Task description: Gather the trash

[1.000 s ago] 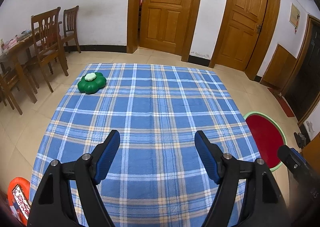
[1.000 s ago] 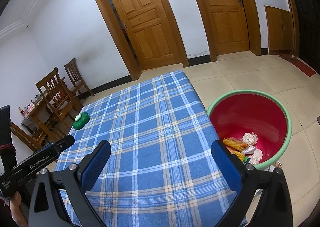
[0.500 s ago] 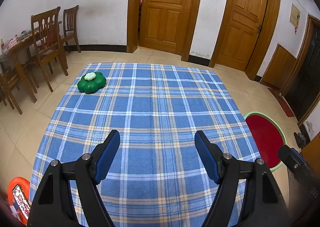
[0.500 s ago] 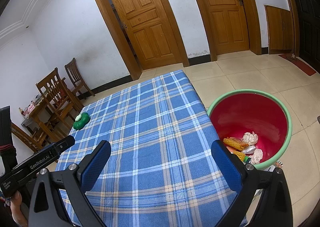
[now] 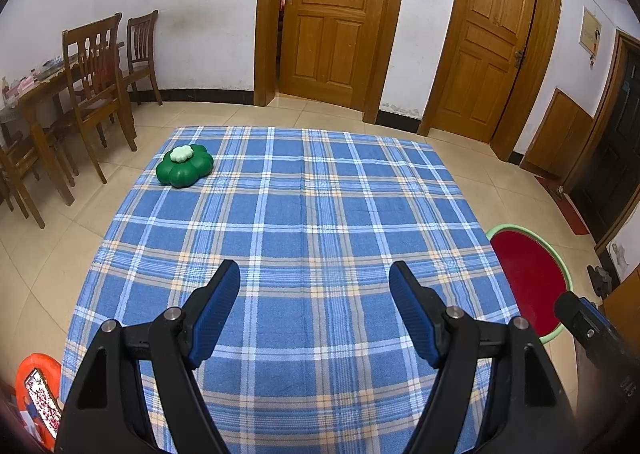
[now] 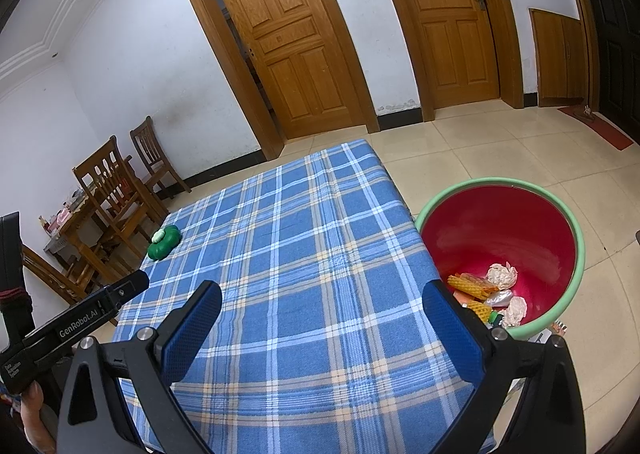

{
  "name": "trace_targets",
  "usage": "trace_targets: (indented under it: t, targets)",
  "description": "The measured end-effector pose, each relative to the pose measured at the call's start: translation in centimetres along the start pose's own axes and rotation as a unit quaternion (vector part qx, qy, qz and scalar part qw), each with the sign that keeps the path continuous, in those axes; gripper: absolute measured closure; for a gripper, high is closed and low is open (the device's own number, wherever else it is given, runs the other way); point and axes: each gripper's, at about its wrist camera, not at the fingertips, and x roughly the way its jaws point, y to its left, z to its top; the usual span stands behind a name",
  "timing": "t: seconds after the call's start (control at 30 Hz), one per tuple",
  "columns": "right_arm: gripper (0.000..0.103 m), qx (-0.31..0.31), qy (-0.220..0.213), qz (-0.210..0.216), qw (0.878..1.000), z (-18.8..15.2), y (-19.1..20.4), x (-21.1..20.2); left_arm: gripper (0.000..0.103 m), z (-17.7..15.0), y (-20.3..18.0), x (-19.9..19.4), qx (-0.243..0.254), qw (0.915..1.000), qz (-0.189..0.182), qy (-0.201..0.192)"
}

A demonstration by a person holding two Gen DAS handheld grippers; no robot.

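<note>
Hovering over the desk (image 5: 320,214), your left gripper (image 5: 314,310) and right gripper (image 6: 322,328) have fingers wide apart, empty. Trash (image 6: 486,292) sits in the bucket (image 6: 576,238) beside: light, crushable wrappers; pinch their crumpled middles gently.

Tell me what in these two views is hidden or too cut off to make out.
- Bin, left view: table edge hides its bottom.
- Trash, right view: partly behind a finger; wrappers unreadable.
- Orange object, left view: cut off by the frame.
- Clutter on the far table, right view: too small.
</note>
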Motion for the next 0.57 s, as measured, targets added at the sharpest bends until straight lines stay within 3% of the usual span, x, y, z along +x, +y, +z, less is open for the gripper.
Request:
trace_targets:
  t: [0.57]
  targets:
    - [0.001,0.001,0.001,0.0,1.0,0.03,-0.05,-0.01,0.027,0.01,0.21,0.12,-0.008,0.9999,0.001,0.007]
